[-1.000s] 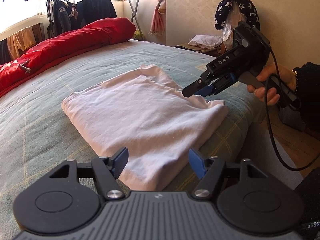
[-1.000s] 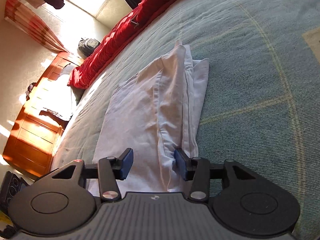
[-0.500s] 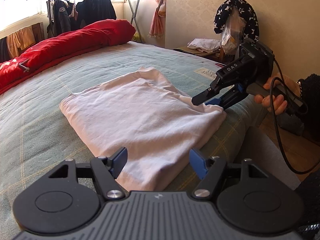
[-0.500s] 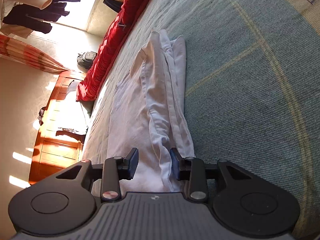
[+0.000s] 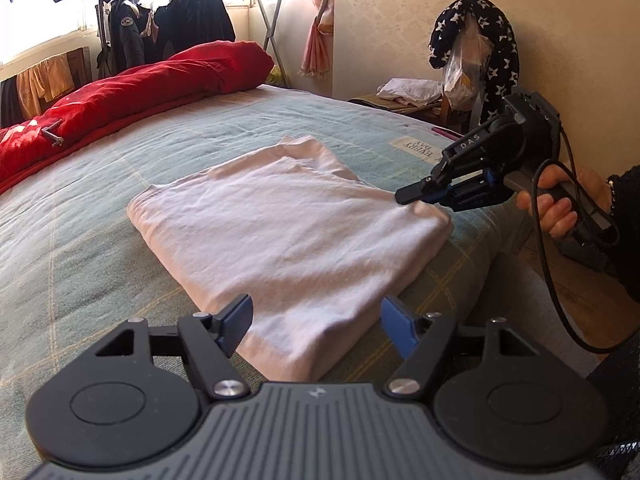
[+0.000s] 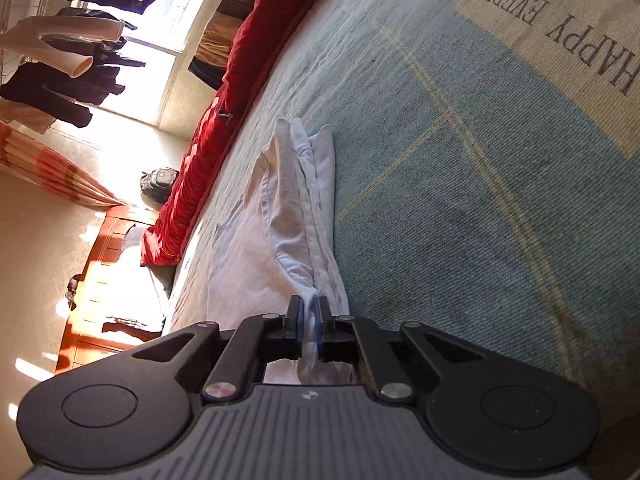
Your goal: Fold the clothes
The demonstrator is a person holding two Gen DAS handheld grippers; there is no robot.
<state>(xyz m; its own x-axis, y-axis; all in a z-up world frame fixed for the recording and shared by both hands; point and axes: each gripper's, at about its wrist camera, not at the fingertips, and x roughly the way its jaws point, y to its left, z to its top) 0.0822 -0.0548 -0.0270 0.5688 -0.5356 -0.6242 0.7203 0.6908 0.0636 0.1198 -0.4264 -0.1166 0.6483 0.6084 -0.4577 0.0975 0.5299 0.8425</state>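
Note:
A folded white garment (image 5: 280, 224) lies flat on the blue-green bedspread (image 5: 80, 248). My left gripper (image 5: 318, 322) hovers open just above its near corner, blue pads wide apart with nothing between them. In the left wrist view my right gripper (image 5: 404, 199), held by a hand (image 5: 554, 210), meets the garment's right corner at the bed's edge. Seen from the right wrist, the right gripper (image 6: 307, 314) is shut on the layered edge of the white garment (image 6: 288, 220), cloth pinched between the blue pads.
A red duvet (image 5: 132, 92) runs along the far side of the bed. A clothes rack (image 5: 176, 28) with dark jackets stands by the window. A bedside table (image 5: 404, 98) with white cloth and a star-patterned scarf (image 5: 476, 36) is at the right. A wooden dresser (image 6: 96, 280) stands beyond the bed.
My right gripper has moved in on the garment's right edge and gone from open to shut on the cloth. The left gripper has stayed open over the near corner.

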